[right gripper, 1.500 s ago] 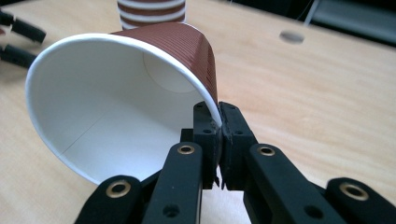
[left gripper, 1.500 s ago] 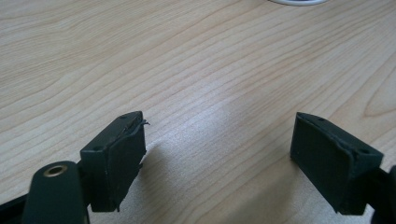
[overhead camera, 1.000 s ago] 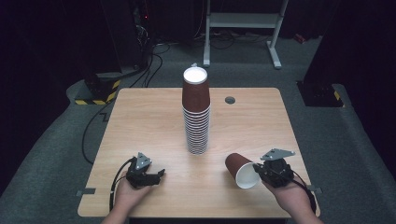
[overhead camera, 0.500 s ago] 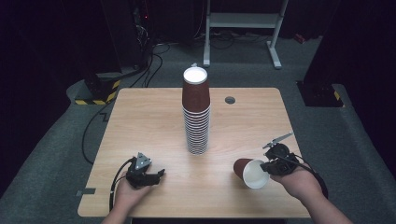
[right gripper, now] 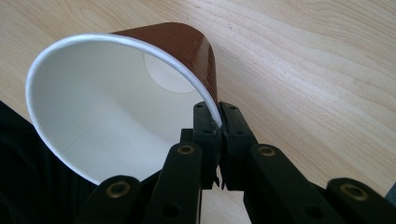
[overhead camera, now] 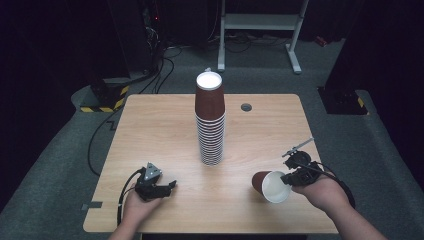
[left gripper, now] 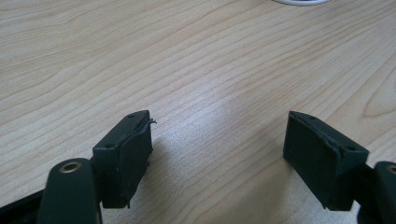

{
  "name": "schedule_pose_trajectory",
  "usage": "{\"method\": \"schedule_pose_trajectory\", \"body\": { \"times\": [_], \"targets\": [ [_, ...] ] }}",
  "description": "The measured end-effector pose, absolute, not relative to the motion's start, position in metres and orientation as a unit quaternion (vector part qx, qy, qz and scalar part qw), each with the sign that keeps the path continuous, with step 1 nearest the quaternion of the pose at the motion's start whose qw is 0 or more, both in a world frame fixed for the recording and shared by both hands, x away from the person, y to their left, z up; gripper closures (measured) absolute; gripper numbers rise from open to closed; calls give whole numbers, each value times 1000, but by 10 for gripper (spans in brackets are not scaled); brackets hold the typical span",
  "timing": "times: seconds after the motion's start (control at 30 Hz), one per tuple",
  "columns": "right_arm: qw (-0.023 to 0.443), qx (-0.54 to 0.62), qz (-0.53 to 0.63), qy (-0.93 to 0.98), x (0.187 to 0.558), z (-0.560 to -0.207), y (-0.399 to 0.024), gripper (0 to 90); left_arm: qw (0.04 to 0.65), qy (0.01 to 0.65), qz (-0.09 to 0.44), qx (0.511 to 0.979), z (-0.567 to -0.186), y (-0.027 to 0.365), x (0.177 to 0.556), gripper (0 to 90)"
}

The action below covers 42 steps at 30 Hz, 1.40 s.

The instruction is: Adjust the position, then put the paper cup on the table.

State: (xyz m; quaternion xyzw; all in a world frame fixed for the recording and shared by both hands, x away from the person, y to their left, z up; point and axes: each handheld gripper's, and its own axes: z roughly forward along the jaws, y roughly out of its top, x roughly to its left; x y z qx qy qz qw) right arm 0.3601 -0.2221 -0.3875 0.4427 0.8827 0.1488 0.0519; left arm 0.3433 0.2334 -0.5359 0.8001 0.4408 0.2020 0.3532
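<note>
The paper cup [overhead camera: 270, 185], brown outside and white inside, lies tipped on its side near the front right of the table [overhead camera: 150, 130], its open mouth turned toward us and its base pointing back toward the middle of the table. We hold it with the right gripper [overhead camera: 289, 178], whose jaws pinch the cup's wall at the rim, one jaw inside and one outside; in the right gripper view [right gripper: 217, 122] the two black jaws meet tightly on the white rolled rim at the cup's lower right edge, and we can see down into the cup [right gripper: 126, 102] to its round bottom. Whether the cup's side rests on the wood or hangs just above it we cannot tell. Our left gripper [overhead camera: 169, 185] sits low at the front left of the table, well apart from the cup, pointing to the right. Its jaws have just been closing, yet in the left gripper view [left gripper: 217, 144] they stand apart with bare wood grain between them and nothing held. In the middle of the table, farther back, stands a tall stack of cups [overhead camera: 210, 120], upright, mouths down, with a white base on top. A small round grommet [overhead camera: 246, 107] sits in the tabletop just right of the stack.
</note>
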Motion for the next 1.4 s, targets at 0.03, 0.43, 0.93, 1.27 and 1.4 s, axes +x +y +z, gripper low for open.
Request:
{"method": "schedule_pose_trajectory", "body": {
  "times": [0.03, 0.43, 0.93, 1.27, 1.4],
  "targets": [
    [53, 443, 146, 883, 360, -388, -222, 860, 353, 440, 202, 801, -536, 233, 343, 240],
    [27, 449, 132, 884, 369, -387, -219, 859, 355, 439, 199, 801, -536, 233, 343, 240],
    [19, 436, 108, 893, 381, -391, -205, 859, 355, 438, 198, 802, -536, 233, 342, 239],
    [9, 435, 98, 895, 382, -393, -203, 859, 354, 437, 199, 803, -536, 233, 342, 237],
    [11, 434, 94, 896, 382, -394, -202, 859, 354, 436, 199, 803, -536, 233, 342, 238]
  ]
}}
